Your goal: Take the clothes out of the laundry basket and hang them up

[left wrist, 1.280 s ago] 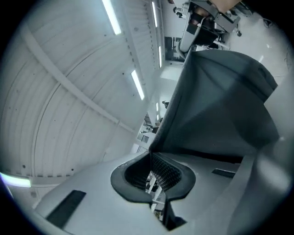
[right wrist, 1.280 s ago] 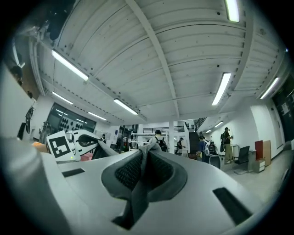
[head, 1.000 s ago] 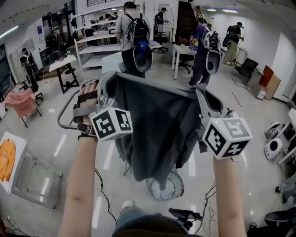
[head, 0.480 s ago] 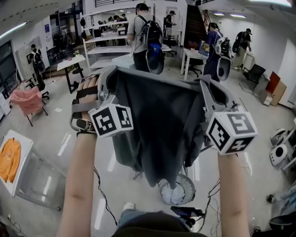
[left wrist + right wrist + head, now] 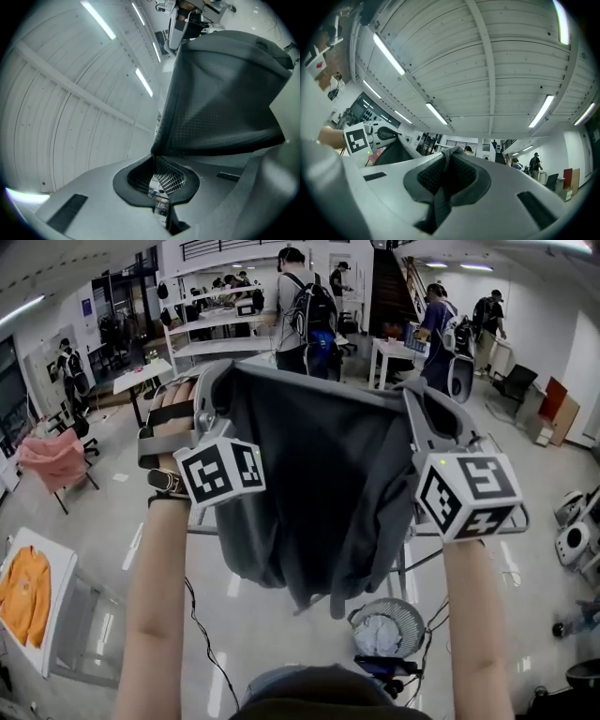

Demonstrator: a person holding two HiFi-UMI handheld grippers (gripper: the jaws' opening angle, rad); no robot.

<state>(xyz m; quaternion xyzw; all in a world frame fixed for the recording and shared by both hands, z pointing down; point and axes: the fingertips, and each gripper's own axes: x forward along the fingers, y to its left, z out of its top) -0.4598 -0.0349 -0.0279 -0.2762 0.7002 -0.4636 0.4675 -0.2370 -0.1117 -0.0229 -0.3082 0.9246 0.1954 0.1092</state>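
Holding one dark grey garment (image 5: 319, 484) spread — left tongs (image 5: 214, 381), right tongs (image 5: 414, 392), two, each clamped on top edge.

Dark grey garment (image 5: 319, 484), orange shirt (image 5: 28, 592)

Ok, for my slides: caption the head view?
Left tool and right tool hold a dark grey garment spread between them, laundry basket below.

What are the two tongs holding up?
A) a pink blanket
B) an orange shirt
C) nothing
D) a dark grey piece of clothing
D: the left tongs and the right tongs are each shut on the top edge of the dark grey garment, which hangs spread between them.
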